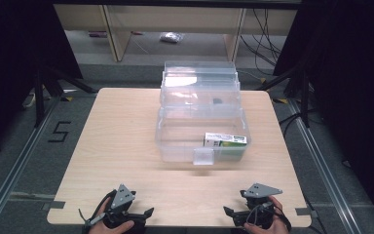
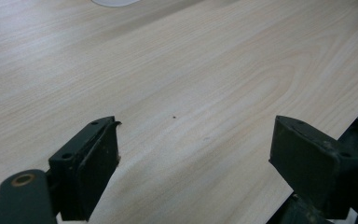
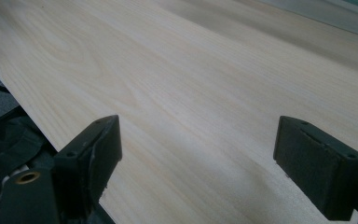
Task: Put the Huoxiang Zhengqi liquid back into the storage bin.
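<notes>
1. Box (image 1: 225,140) w/ green-white print is lying inside the clear bin (image 1: 175,146), in its front right corner, near the front wall.
2. Right gripper (image 1: 234,213) is resting at the near edge of the table (image 1: 121,146), held by a hand; jaws are standing wide apart w/ nothing btwn them, only bare wood showing in the right gripper view (image 3: 196,154).
3. Left gripper (image 1: 145,214) is sitting at the near edge too, well to the left; jaws also spread wide, gripping nothing (image 2: 193,149).
4. Key relation: box is lying ahead of both grippers, well apart, roughly straight ahead of the right one and off to the right of the left one. Right hand (image 1: 268,219) is looking nearer, so it's prob. the one to reach.
5. Box long axis is running left-right across the table, parallel to the bin's front wall; a reach over that wall w/ jaws spanning the short side seems the likely fit.
6. Bin lid (image 1: 199,78) is standing open at the back, so the way in from above is looking free.
</notes>
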`<state>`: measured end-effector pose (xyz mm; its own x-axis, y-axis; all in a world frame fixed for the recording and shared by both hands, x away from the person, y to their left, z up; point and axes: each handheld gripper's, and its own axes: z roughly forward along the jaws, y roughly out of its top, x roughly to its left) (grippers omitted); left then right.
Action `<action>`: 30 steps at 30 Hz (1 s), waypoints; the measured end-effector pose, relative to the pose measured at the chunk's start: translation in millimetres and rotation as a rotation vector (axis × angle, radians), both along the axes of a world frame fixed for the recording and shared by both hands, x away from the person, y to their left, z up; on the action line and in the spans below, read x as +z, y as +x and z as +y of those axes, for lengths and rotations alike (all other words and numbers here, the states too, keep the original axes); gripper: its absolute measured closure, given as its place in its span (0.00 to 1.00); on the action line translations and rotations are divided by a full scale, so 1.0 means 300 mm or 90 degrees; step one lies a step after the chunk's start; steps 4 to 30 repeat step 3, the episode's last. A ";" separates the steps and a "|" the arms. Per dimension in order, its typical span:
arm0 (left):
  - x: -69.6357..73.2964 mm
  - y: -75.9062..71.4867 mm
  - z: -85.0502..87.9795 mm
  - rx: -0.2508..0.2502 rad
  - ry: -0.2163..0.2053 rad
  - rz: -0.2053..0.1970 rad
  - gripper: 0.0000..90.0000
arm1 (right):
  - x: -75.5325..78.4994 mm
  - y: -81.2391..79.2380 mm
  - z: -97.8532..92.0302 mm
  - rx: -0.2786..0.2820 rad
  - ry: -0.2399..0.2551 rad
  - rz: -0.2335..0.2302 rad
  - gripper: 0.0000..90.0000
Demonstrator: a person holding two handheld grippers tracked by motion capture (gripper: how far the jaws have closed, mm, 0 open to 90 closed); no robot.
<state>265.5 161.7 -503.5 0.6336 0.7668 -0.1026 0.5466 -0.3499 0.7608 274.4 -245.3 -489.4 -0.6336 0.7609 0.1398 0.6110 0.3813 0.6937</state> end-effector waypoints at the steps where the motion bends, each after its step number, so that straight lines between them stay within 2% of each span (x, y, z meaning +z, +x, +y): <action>1: 0.000 -0.001 0.000 0.000 -0.001 0.001 0.16 | 0.000 0.001 0.000 0.001 -0.003 -0.001 0.18; 30: 0.000 -0.001 -0.001 -0.001 -0.001 0.000 0.16 | -0.001 0.001 0.000 0.001 -0.004 -0.001 0.18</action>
